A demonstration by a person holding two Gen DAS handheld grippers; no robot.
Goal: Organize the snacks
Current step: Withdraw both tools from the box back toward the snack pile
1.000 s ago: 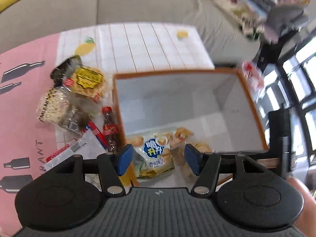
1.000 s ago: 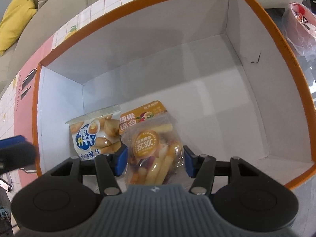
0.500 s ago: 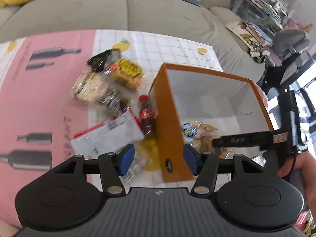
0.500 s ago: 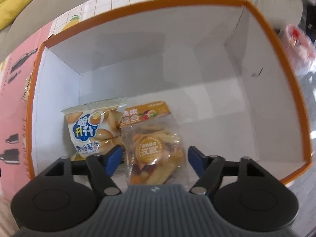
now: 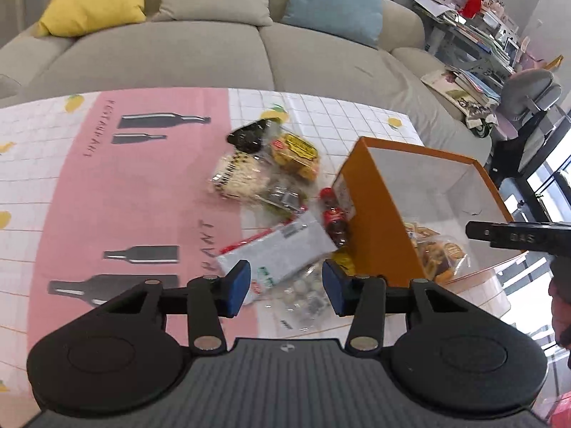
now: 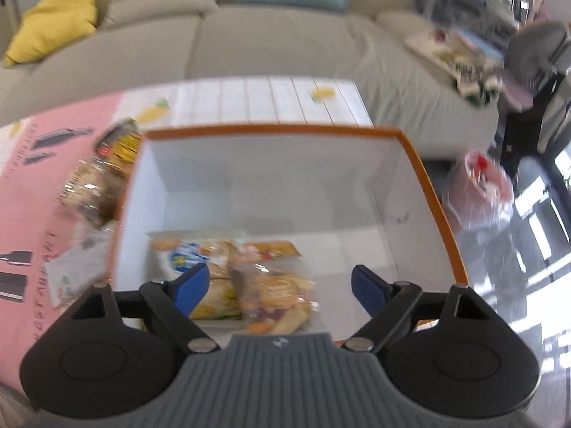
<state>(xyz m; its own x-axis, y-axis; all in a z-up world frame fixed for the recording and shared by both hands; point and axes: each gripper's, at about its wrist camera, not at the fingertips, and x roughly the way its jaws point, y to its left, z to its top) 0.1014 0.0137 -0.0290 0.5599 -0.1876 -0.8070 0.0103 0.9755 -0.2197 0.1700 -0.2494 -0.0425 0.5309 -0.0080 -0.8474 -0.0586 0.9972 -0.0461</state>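
The flat white packet with red and green print (image 5: 282,246) lies on the tablecloth just ahead of my left gripper (image 5: 285,287), long axis slanting up to the right, beside the orange-walled white-lined box (image 5: 378,221). Left jaws closing, nothing pinched yet. My right gripper (image 6: 276,287) hangs over the box, jaws opening and empty, two snack bags (image 6: 249,278) lying below. Left is nearer. The clear bag of pale round sweets (image 5: 303,296) sits partly behind my fingers; right view is blurred.
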